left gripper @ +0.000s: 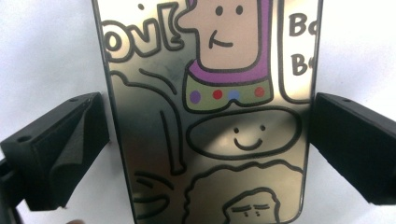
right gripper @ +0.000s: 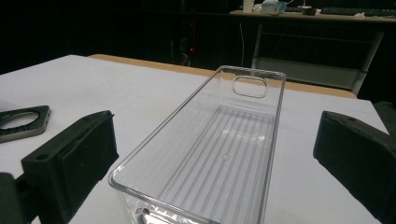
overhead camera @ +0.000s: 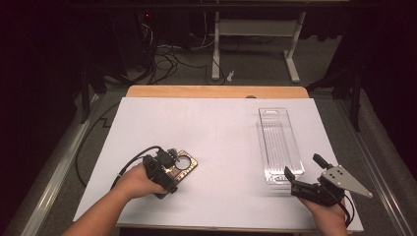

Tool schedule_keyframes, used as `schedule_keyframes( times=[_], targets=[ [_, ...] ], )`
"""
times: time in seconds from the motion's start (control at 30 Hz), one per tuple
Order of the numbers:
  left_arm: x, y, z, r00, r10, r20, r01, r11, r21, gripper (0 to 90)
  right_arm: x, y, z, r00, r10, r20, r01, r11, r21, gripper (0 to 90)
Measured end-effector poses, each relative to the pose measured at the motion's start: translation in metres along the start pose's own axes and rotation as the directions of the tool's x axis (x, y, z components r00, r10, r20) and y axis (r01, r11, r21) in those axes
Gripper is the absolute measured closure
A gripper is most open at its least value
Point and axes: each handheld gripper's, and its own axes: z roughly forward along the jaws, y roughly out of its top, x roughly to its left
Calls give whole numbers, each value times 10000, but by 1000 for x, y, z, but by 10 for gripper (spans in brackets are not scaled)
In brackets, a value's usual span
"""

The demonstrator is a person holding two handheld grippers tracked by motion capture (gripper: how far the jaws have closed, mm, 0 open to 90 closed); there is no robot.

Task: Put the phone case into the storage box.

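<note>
White sheet covers desk (overhead camera: 216, 142); dark room, cables on floor behind. Left tongs (overhead camera: 164, 169) low over phone case (left gripper: 210, 121), jaws flanking its long edges, small gap each side, not clamped. Case lies flat at desk's near left, cartoon print up. Right tongs (overhead camera: 304, 174) wide open, empty, jaws just short of clear tray (right gripper: 210, 154)'s near end. Tray stands lengthwise at desk's right, well apart from case.
</note>
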Motion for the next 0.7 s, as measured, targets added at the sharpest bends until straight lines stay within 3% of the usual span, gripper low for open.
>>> schedule_keyframes(
  times=[0.7],
  targets=[
    [1,0,-2,9999,-80,65,81,9998,-157,25,-2,0,0,9999,84,94,-85,9999,54,2]
  ],
)
